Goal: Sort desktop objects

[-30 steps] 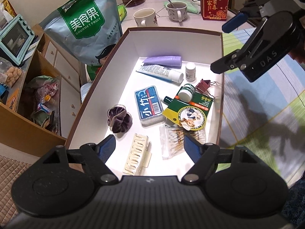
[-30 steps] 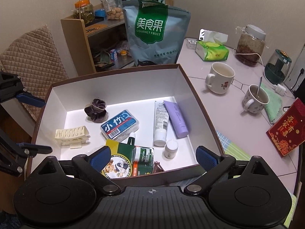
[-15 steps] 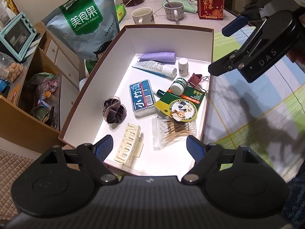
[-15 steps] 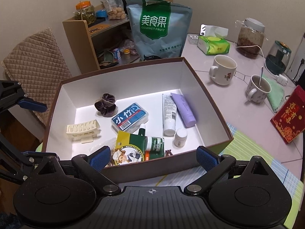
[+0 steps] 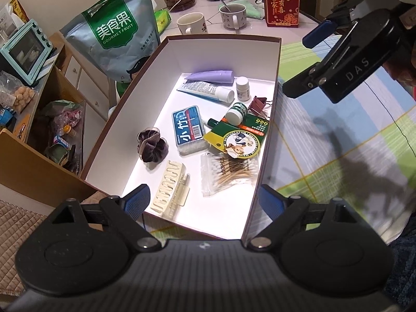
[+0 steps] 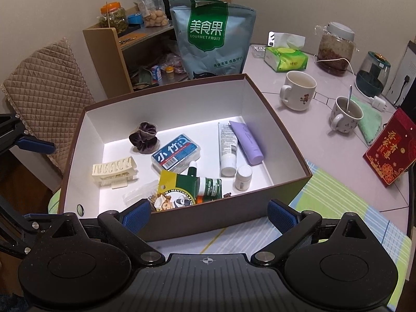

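Note:
A brown box with white inner walls (image 5: 221, 54) (image 6: 166, 109) holds the sorted items. These are a purple scrunchie (image 5: 153, 147) (image 6: 143, 137), a blue floss case (image 5: 189, 128) (image 6: 176, 153), a cream hair claw (image 5: 170, 189) (image 6: 114, 173) and a bag of cotton swabs (image 5: 228, 171). There are also a green Mentholatum pack (image 5: 239, 137) (image 6: 182, 189), two tubes (image 5: 208, 91) (image 6: 227, 148) and a small white bottle (image 5: 242, 84) (image 6: 243, 174). My left gripper (image 5: 204, 201) hovers open over the box's near end. My right gripper (image 6: 209, 213) is open above the cloth beside the box. Neither gripper holds anything.
A green-and-grey snack bag (image 6: 212, 36) leans behind the box. Two mugs (image 6: 299, 93), a red gift box (image 6: 390, 148), a tissue pack (image 6: 286, 58) and a jar (image 6: 335, 49) stand on the table. A shelf (image 6: 109, 59) and a quilted chair (image 6: 44, 88) lie beyond. A checked cloth (image 5: 338, 135) covers the near table.
Both grippers have drawn back from the box, which now looks smaller, with its near rim showing in both views. Both stay open, and the items in the box have not moved.

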A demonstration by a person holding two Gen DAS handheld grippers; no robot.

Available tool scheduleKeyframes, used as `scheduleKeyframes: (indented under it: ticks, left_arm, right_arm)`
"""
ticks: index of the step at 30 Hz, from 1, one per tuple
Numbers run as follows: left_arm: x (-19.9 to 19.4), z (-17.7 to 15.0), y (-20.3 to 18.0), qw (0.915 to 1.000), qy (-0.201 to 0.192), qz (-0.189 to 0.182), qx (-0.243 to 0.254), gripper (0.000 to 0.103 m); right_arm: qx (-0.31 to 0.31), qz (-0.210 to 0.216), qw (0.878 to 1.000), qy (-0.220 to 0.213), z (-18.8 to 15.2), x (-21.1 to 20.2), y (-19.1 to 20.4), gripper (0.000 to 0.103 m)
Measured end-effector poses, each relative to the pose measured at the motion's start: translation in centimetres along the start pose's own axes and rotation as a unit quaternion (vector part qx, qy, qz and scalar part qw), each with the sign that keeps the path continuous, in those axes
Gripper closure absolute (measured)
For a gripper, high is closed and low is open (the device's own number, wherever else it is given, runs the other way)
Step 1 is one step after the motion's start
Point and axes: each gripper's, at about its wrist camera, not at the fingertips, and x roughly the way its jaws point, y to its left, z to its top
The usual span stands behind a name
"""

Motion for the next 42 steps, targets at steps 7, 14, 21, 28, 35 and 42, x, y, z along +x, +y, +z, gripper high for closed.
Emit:
scheduleKeyframes:
  ticks: [7, 14, 21, 28, 35, 42]
  left_arm:
    - [-0.3, -0.5, -0.4, 0.9999, 0.006, 0.009, -0.004, 0.015]
    - [-0.5, -0.8, -0.7, 0.9997, 0.010, 0.018, -0.012, 0.015]
    - [-0.4, -0.8, -1.1, 0.9996, 0.010, 0.022, -0.016, 0.015]
    - [-0.3, -0.8, -1.2, 0.9995, 0.008, 0.022, -0.022, 0.015]
    - [0.0, -0.8, -1.0, 0.9994, 0.009, 0.022, -0.025, 0.015]
    - [0.4, -0.6, -0.5, 0.9993, 0.009, 0.024, -0.028, 0.015]
  right_arm:
    - [0.000, 0.004, 1.000, 0.001, -0.4, -0.3, 0.1, 0.005]
    - [-0.003, 0.013, 1.000, 0.003, -0.7, -0.3, 0.5, 0.005]
    - [-0.004, 0.017, 1.000, 0.000, -0.8, -0.4, 0.7, 0.005]
    - [-0.004, 0.019, 1.000, 0.002, -0.7, -0.3, 0.7, 0.005]
    - [-0.005, 0.020, 1.000, 0.004, -0.5, 0.1, 0.6, 0.005]
    - [-0.003, 0.021, 1.000, 0.005, 0.0, 0.6, 0.6, 0.005]
